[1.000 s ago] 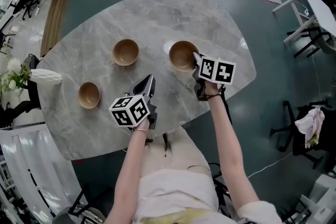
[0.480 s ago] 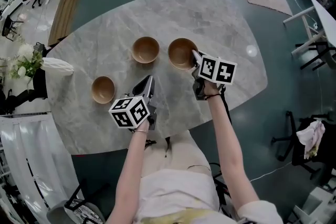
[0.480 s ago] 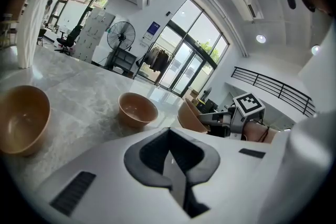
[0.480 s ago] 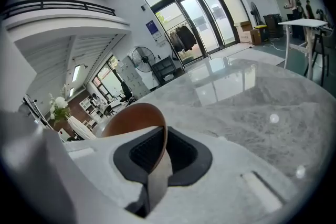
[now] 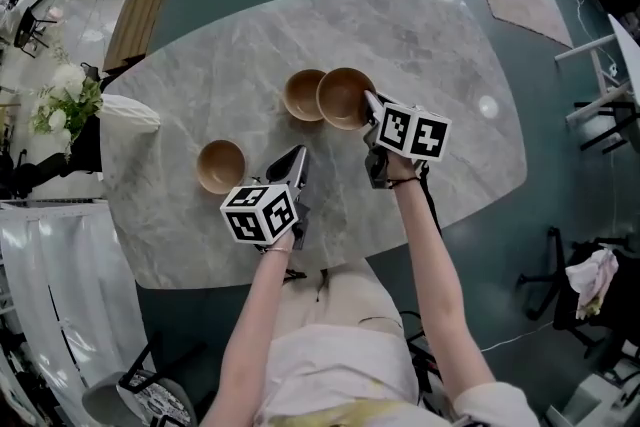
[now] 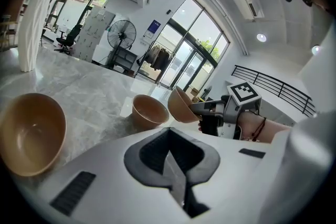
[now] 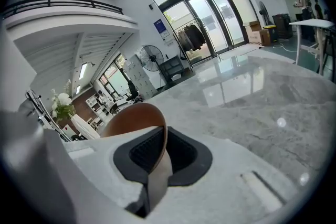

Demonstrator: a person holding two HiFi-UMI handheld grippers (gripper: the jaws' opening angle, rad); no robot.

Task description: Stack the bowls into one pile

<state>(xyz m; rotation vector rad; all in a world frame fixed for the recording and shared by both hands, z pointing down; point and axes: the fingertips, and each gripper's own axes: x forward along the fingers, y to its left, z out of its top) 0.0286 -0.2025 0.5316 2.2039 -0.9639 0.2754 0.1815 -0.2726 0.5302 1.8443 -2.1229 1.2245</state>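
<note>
I read the table (image 5: 440,45) as polished grey marble, glossy with reflections. The held bowl (image 5: 345,97), middle bowl (image 5: 303,95) and left bowl (image 5: 220,165) look like smooth, matt tan wood. The left gripper (image 5: 298,155) and right gripper (image 5: 371,101) look like matt white plastic.

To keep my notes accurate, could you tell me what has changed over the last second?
The right gripper has carried its bowl leftward, up beside the middle bowl. The left gripper drifted the same way, toward the third bowl, shut and empty. Unchanged: the right gripper's hold, both other bowls' places.
</note>
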